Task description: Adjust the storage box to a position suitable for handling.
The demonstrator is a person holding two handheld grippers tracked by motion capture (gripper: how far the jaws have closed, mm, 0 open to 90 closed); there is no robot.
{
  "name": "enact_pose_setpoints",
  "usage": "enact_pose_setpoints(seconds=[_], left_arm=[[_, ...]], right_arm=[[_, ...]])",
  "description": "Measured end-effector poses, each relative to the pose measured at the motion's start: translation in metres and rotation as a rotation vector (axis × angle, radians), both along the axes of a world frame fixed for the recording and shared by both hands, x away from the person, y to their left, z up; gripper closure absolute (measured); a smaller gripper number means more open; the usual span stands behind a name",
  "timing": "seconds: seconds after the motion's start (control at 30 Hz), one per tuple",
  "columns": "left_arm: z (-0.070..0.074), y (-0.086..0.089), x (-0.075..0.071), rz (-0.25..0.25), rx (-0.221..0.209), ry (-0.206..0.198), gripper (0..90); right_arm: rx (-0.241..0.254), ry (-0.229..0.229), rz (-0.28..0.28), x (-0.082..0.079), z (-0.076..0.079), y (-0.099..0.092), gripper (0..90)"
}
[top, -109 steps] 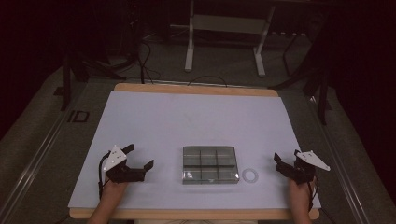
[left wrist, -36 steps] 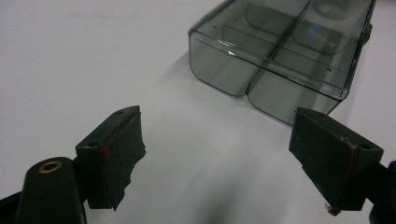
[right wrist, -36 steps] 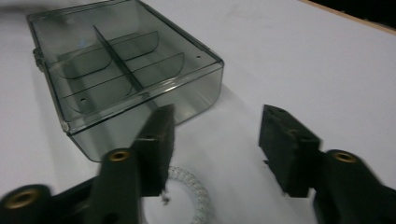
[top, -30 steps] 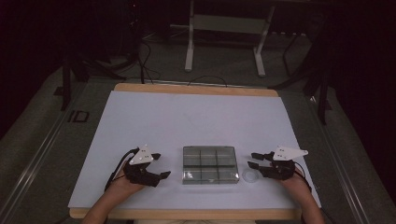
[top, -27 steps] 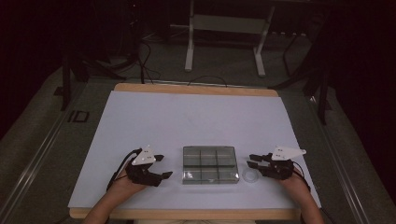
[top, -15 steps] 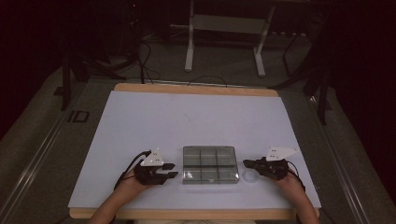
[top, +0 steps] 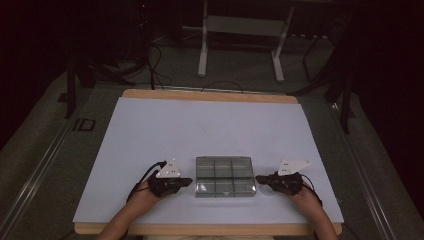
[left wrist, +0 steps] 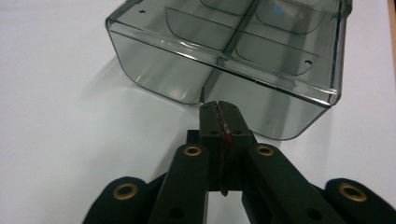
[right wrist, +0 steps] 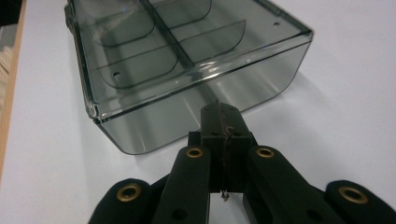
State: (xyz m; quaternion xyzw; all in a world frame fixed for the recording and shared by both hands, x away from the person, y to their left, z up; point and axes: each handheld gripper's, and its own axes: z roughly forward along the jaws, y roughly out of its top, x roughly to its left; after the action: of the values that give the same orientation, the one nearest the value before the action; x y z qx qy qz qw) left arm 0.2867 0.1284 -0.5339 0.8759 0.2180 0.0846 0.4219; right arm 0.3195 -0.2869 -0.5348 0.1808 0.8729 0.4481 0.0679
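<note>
Clear plastic organizer box [top: 223, 175] sits on the counter [top: 150, 130] near its front edge, roughly centred. Judging by looks: light, stiff thin-wall plastic, smooth and slippery, and it likely cracks if pinched hard or dropped. The side walls curve under at the bottom, so jaws would probably slide off there. Better hold is the top rim lip, or squeezing the box from both short ends at once.

Look: smoky grey, see-through, rectangular with rounded corners, split by one long divider and curved cross dividers into six compartments. There is a small blue mark [left wrist: 279, 8] at the box's far side, seen from the left gripper view.

Left hand-held gripper [top: 186, 182] is just left of the box, jaws fully closed on nothing, tips at the wall; I can't tell if they touch. Right hand-held gripper [top: 261, 179] mirrors it at the right end, also closed and empty. A small clear ring [top: 268, 189] lies on the counter just right of the box.
</note>
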Motion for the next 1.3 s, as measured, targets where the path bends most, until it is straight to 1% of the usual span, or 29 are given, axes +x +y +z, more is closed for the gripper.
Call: enact_pose_setpoints(seconds=[0.07, 0.13, 0.23, 0.3, 0.4, 0.43, 0.5, 0.53, 0.7, 0.77, 0.83, 0.9, 0.97, 1.03, 1.07, 1.17, 1.3], left_arm=[[0.0, -0.002, 0.0, -0.008, 0.005, -0.003, 90.0], [-0.001, -0.003, 0.0, -0.007, 0.006, -0.003, 90.0], [-0.001, -0.001, 0.002, -0.003, -0.019, 0.01, 90.0], [-0.002, -0.002, 0.002, 0.0, -0.018, 0.007, 90.0], [-0.001, -0.005, 0.002, -0.009, -0.018, 0.009, 90.0], [-0.001, -0.006, 0.002, -0.016, -0.015, 0.007, 90.0], [0.001, -0.006, 0.001, -0.009, -0.009, -0.003, 90.0], [0.001, -0.006, 0.001, -0.007, -0.012, -0.005, 90.0], [0.005, -0.007, 0.0, -0.006, -0.006, -0.012, 90.0], [0.007, -0.006, 0.0, -0.002, -0.016, -0.019, 90.0], [0.008, -0.007, 0.0, -0.001, -0.006, -0.026, 90.0], [0.01, -0.008, -0.001, 0.002, 0.006, -0.035, 90.0], [0.011, -0.008, -0.001, 0.003, 0.004, -0.035, 90.0], [0.011, -0.008, -0.001, 0.002, 0.007, -0.033, 90.0], [0.011, -0.008, -0.001, 0.001, 0.006, -0.032, 90.0], [0.011, -0.008, -0.001, 0.002, 0.004, -0.031, 90.0], [0.011, -0.008, -0.001, 0.002, 0.007, -0.026, 90.0]], right_arm=[[-0.009, 0.003, 0.011, 0.0, -0.001, 0.002, 89.8], [-0.007, 0.006, 0.017, 0.0, -0.002, 0.003, 89.8], [-0.009, 0.01, 0.022, 0.0, -0.003, 0.004, 89.8], [-0.012, 0.01, 0.027, 0.0, -0.002, 0.005, 89.8], [-0.009, 0.011, 0.026, 0.0, -0.002, 0.005, 89.8], [-0.006, 0.01, 0.026, 0.0, -0.001, 0.005, 89.8], [0.001, 0.009, 0.024, 0.0, 0.0, 0.005, 89.8], [0.004, 0.007, 0.025, 0.0, 0.001, 0.005, 89.8], [0.002, 0.007, 0.032, -0.001, 0.004, 0.004, 89.8], [0.01, 0.01, 0.031, -0.001, 0.006, 0.004, 89.9], [0.02, 0.009, 0.033, -0.001, 0.007, 0.003, 89.8], [0.02, 0.008, 0.033, -0.001, 0.008, 0.003, 89.8], [0.013, 0.006, 0.033, -0.002, 0.008, 0.003, 89.9], [0.017, 0.003, 0.036, -0.002, 0.009, 0.003, 89.9], [0.025, 0.01, 0.038, -0.002, 0.01, 0.003, 89.9], [0.006, 0.001, 0.039, -0.002, 0.012, 0.004, 89.9], [0.001, 0.002, 0.043, -0.002, 0.013, 0.004, 89.9]])
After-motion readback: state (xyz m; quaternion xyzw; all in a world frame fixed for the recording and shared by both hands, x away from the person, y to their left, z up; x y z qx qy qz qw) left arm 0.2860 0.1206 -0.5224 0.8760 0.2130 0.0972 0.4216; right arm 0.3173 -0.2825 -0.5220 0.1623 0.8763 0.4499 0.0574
